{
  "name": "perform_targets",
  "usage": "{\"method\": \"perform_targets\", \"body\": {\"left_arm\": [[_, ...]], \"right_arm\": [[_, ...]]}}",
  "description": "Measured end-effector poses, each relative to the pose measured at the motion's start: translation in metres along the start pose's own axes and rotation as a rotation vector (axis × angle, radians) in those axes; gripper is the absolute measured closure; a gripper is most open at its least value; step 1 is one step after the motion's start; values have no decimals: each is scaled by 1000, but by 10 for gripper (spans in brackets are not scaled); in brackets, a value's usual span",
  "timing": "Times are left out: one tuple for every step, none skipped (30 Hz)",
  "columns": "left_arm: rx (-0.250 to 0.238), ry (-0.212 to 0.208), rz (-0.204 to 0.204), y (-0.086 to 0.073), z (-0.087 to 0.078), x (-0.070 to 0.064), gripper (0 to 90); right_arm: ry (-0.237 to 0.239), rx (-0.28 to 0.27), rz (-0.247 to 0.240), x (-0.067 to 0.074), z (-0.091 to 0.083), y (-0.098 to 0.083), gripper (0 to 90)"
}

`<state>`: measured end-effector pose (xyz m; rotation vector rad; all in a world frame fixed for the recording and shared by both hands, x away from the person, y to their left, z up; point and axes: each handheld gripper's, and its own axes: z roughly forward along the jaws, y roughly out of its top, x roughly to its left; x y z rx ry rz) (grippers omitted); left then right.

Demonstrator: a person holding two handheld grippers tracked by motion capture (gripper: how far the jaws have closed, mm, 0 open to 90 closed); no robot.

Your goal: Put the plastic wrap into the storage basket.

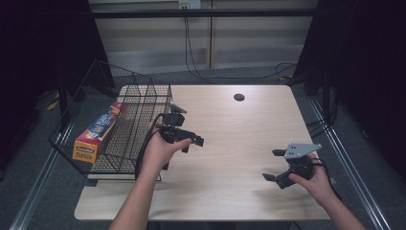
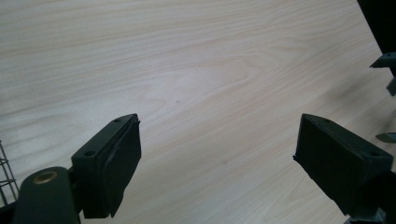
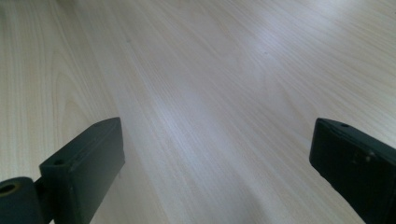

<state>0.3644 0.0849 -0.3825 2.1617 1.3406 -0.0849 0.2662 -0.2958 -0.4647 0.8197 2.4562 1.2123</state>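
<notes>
Both grippers empty over the table, box lying in the wire basket at the left edge.

My left gripper hangs beside the basket, jaws wide apart with nothing between them; my right gripper sits near the right front corner, also spread and empty. The foil-type box lies along the basket's far-left wall. Reaching in, I judge I could snag a jaw or the cable on the mesh. The box's print is too small to read.
</notes>
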Motion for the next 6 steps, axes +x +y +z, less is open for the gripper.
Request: {"method": "perform_targets", "body": {"left_arm": [[1, 7, 5, -1, 2, 0, 141], [5, 2, 8, -1, 3, -1, 139], [4, -12, 2, -2, 4, -2, 137], [3, -7, 9, -2, 4, -2, 134], [0, -6, 11, -3, 5, -4, 134], [4, -8, 27, -4, 6, -4, 133]], "right_arm": [[-1, 0, 1, 0, 0, 0, 28], [1, 1, 2, 0, 1, 0, 28], [3, 2, -3, 0, 1, 0, 28], [4, 3, 0, 0, 1, 0, 28], [3, 4, 0, 0, 1, 0, 28], [2, 5, -1, 0, 1, 0, 28]]}}
